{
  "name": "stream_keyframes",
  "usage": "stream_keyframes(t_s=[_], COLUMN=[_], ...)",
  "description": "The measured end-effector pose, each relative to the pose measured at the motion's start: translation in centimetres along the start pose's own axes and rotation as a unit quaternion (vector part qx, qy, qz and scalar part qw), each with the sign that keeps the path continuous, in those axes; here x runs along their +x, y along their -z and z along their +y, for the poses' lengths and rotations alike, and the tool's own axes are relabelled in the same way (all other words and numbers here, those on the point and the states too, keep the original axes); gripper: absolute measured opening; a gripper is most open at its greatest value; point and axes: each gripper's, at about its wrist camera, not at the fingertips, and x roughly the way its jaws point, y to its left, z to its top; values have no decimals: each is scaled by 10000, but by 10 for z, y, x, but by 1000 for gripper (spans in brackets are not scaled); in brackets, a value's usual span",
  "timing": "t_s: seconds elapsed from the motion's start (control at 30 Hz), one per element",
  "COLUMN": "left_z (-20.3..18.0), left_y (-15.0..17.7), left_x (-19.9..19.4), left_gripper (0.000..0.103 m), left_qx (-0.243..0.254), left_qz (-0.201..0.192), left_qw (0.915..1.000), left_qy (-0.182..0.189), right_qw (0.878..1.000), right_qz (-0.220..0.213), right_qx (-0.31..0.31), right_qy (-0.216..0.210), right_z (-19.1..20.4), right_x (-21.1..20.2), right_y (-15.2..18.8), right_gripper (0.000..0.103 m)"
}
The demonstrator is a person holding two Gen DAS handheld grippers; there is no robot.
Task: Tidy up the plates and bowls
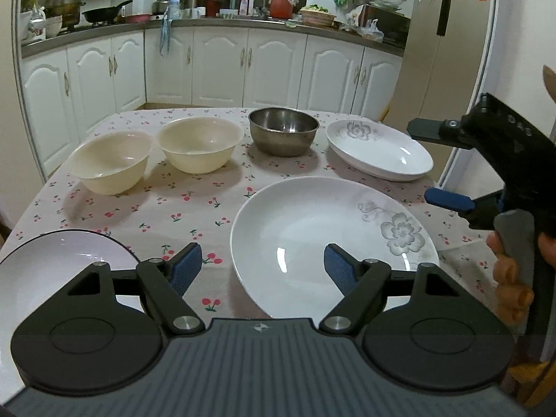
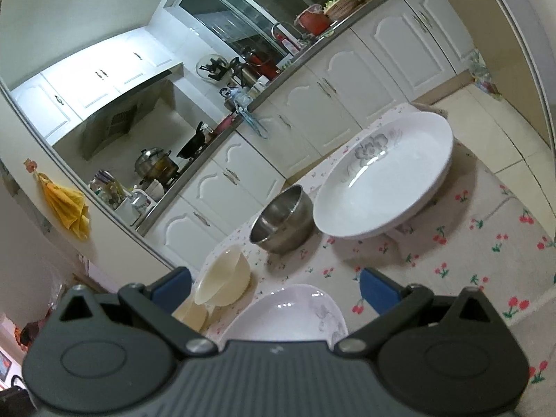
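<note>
Left wrist view shows your left gripper [image 1: 263, 263] held low over the near edge of the table, its blue-padded fingers [image 1: 186, 263] spread wide with nothing between them. Just ahead of it a large white plate with a grey flower print [image 1: 305, 229] lies flat on the cherry-print tablecloth [image 1: 194, 205], and the right-hand finger pad overlaps that plate's near rim in the picture; you cannot tell from here whether it touches. A plain white plate with a dark rim [image 1: 45, 264] sits at the near left, partly hidden behind the gripper body. Across the far side of the table stand two cream plastic bowls [image 1: 113, 161] side by side and upright, then a stainless steel bowl [image 1: 283, 135], then a second flower-print plate [image 1: 380, 153] at the far right. Your right gripper [image 1: 431, 165] enters from the right edge, gripped by your hand [image 1: 510, 278], its jaws parted and empty, hovering just beside that far plate. Right wrist view is tilted: the right gripper [image 2: 276, 288] has its fingers apart, the far flower-print plate [image 2: 385, 180] ahead of it, the steel bowl [image 2: 283, 220] just beside that plate, and the cream bowls [image 2: 222, 278] further left.
</note>
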Motion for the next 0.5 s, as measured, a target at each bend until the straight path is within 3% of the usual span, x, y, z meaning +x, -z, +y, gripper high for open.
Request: stream_keyframes(t_s=[0.5], left_z=[1], left_y=[3], left_x=[26], left_gripper=[68], left_qx=[-193], left_qz=[294], left_qw=[9994], left_qy=[-43], right_qw=[9990], right_qz=[258], right_qx=[272], right_qy=[-226], right_z=[-15], right_x=[-1], right_y=[7], right_gripper=[102])
